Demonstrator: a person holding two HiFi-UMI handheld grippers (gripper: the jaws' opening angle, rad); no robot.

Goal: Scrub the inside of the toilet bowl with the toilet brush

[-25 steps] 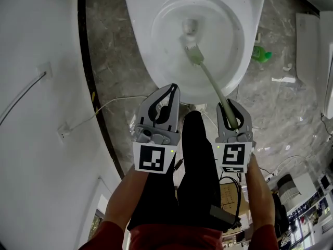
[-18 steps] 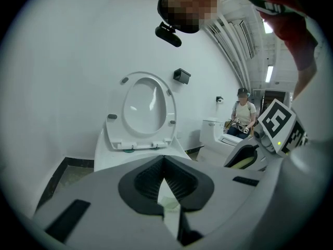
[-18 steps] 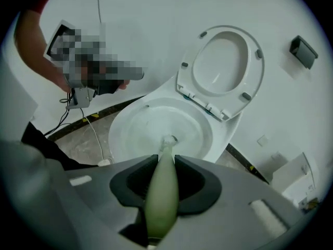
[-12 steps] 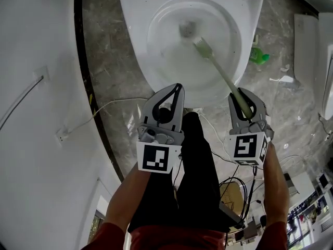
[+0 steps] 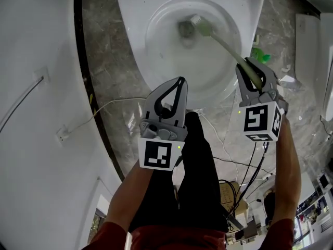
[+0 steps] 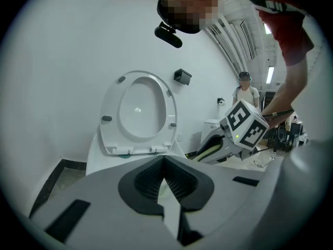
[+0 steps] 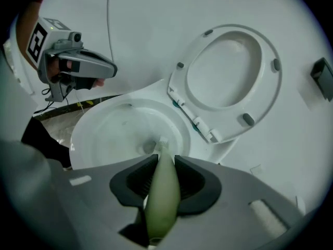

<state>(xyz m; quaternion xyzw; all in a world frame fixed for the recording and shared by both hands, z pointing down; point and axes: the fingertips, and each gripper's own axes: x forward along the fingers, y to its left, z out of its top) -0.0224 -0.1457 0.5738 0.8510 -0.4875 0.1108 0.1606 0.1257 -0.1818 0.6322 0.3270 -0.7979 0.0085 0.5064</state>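
Note:
A white toilet bowl (image 5: 156,14) lies open at the top of the head view, its seat (image 7: 229,72) raised. The pale green toilet brush (image 5: 223,43) reaches down into the bowl, its white head (image 5: 196,21) beside the drain hole (image 5: 186,29). My right gripper (image 5: 253,72) is shut on the brush handle (image 7: 162,191) above the bowl's right rim. My left gripper (image 5: 174,90) hangs shut and empty over the floor just in front of the bowl, jaws touching (image 6: 164,178).
A white curved wall (image 5: 36,113) fills the left. Marble floor (image 5: 109,61) surrounds the toilet. A green object (image 5: 261,55) lies on the floor to the right of the bowl. Cables (image 5: 244,165) trail behind my leg (image 5: 200,160). A person (image 6: 245,92) stands far back.
My right gripper has moved forward and to the right, swinging the brush head from the bowl's middle up to the drain hole. The left gripper has barely shifted.

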